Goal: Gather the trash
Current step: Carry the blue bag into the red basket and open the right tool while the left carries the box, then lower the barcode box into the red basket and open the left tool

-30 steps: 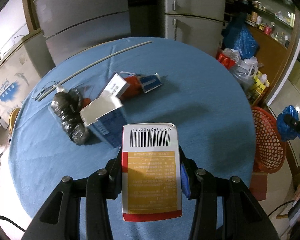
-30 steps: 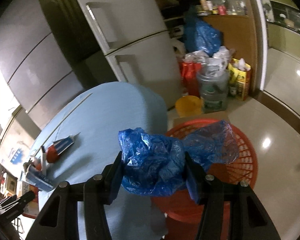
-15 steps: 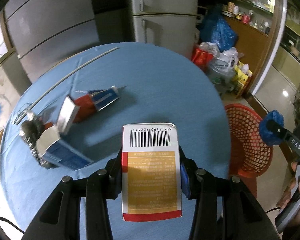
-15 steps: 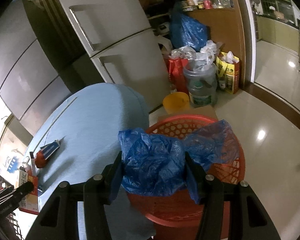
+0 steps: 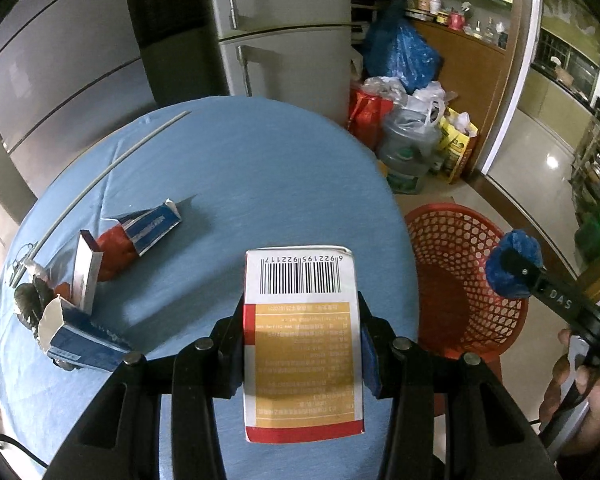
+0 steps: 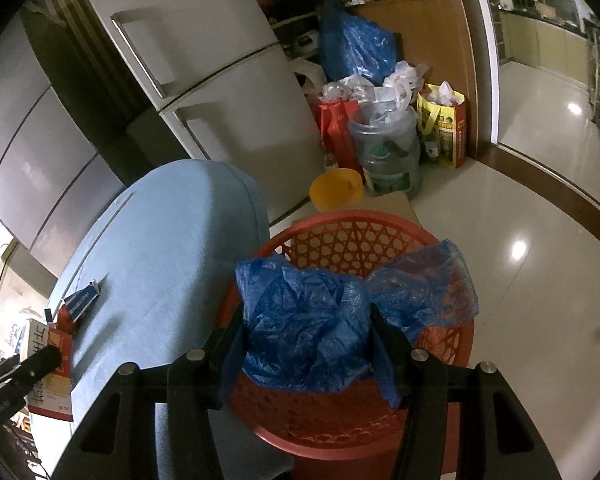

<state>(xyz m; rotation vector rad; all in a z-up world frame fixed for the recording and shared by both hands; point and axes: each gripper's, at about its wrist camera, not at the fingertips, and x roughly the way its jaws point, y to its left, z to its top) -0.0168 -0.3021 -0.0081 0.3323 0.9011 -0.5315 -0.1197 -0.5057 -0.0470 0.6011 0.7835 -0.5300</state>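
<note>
Left tool [image 5: 302,344] clamps a carton [image 5: 302,340], barcode 6922195922117, above the table [image 5: 260,184] edge. Right tool [image 6: 306,340], stamped "DAS", grips a blue plastic bag [image 6: 312,320] over the red basket [image 6: 352,240]; open floor beyond.

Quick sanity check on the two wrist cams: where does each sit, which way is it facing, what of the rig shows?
Left wrist: on the left gripper, looking across the blue table toward the fridge; it clamps a barcode box; right gripper and hand at right.
Right wrist: on the right gripper, above the red basket, clamping a blue plastic bag.
Shared: table, basket, box, bag.
</note>
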